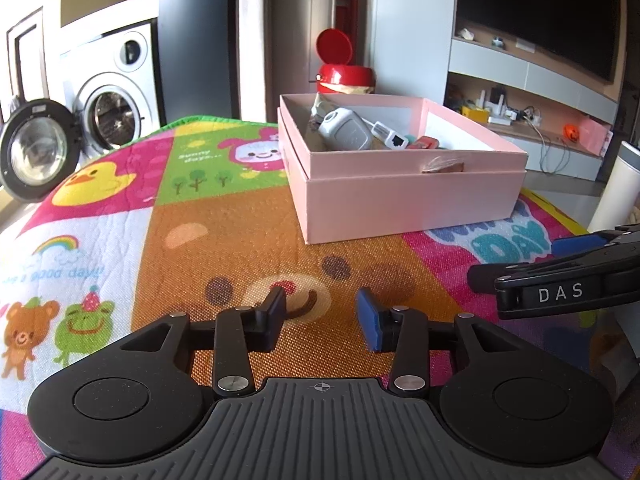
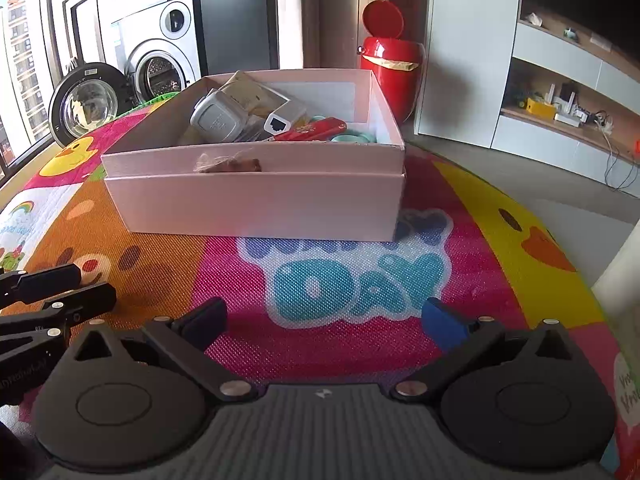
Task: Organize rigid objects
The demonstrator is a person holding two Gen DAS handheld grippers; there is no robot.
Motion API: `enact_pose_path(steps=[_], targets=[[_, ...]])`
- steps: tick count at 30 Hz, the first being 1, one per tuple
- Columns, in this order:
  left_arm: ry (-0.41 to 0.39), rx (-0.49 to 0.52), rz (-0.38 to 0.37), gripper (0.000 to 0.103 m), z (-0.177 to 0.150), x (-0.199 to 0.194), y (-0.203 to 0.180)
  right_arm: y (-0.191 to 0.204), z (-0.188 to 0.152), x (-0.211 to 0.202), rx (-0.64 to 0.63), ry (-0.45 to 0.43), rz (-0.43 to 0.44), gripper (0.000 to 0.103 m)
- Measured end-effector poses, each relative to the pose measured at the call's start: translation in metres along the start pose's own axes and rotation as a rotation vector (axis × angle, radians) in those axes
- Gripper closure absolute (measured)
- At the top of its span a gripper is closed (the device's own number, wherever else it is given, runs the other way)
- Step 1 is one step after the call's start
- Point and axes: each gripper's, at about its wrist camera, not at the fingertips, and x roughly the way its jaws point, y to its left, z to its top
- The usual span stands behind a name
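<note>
While both grippers' jaws gape empty, pink box (image 2: pixel 256 204) with grey case (image 2: pixel 218 118), adapter (image 2: pixel 280 120), red item (image 2: pixel 316 128).

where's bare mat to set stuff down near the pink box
Bare mat lies between the pink box and both open tongs: the teal "Day" print ahead of the right tongs, and the orange patch ahead of the left tongs. Inside the box it is crowded with the grey device and other items.

I see a pale pink box (image 2: pixel 256 204) on a bright cartoon-patterned mat (image 2: pixel 352 280), with a glossy red bin (image 2: pixel 390 64) behind.
</note>
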Motion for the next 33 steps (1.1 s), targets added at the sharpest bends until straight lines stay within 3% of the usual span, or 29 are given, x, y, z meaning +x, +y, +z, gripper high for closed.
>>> enact_pose_path(steps=[6,11,33], targets=[[-0.005,-0.059,0.022,0.055,0.009,0.012,-0.003,0.001,0.002,0.006,0.009,-0.03,-0.021,0.0],[-0.002,-0.029,0.057,0.052,0.011,0.016,-0.012,0.003,0.001,0.008,0.016,-0.065,-0.029,0.0],[-0.004,-0.05,0.045,0.052,0.011,0.017,-0.008,0.002,-0.003,0.006,0.021,-0.076,-0.027,0.0]])
